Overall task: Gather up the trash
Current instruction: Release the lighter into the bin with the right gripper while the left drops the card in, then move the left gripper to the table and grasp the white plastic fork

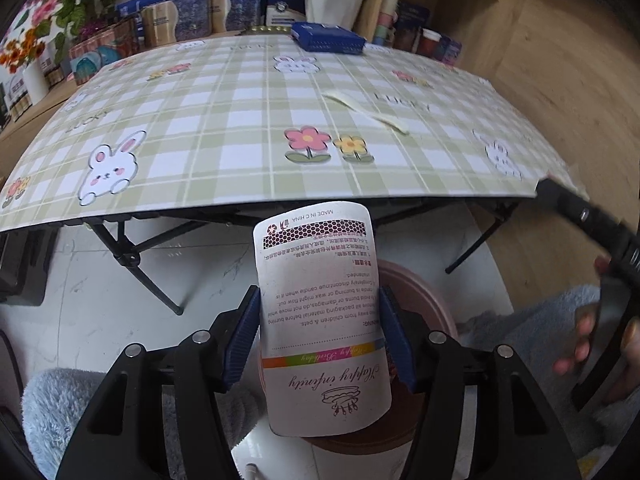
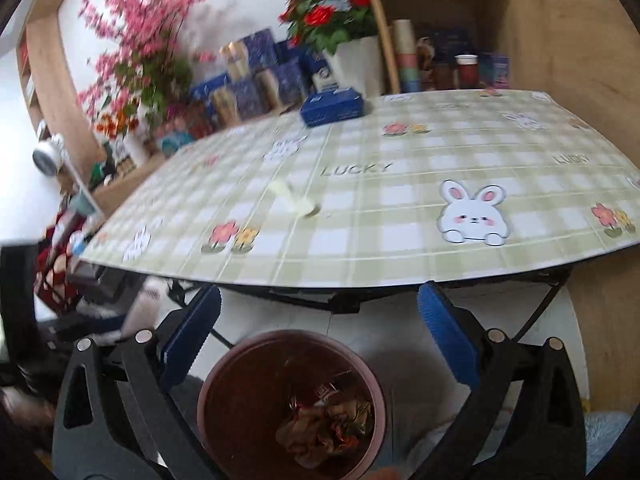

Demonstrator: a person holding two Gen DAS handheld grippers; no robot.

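My left gripper (image 1: pixel 318 324) is shut on a white printed candle package (image 1: pixel 320 320) and holds it upright in front of the table edge, above the pink-brown trash bin (image 1: pixel 420 300). My right gripper (image 2: pixel 320 332) is open and empty, held above the same bin (image 2: pixel 224 380), which has crumpled wrappers (image 2: pixel 328 424) inside. A pale strip of trash (image 1: pixel 368 110) lies on the checked tablecloth (image 1: pixel 240 120); it also shows in the right wrist view (image 2: pixel 294 200).
A blue tissue box (image 1: pixel 326 38) sits at the table's far edge, also in the right wrist view (image 2: pixel 334 108). Flower pots (image 2: pixel 352 28), boxes and wooden shelves (image 2: pixel 436 20) stand behind the table. Black folding table legs (image 1: pixel 136 264) stand on the white floor.
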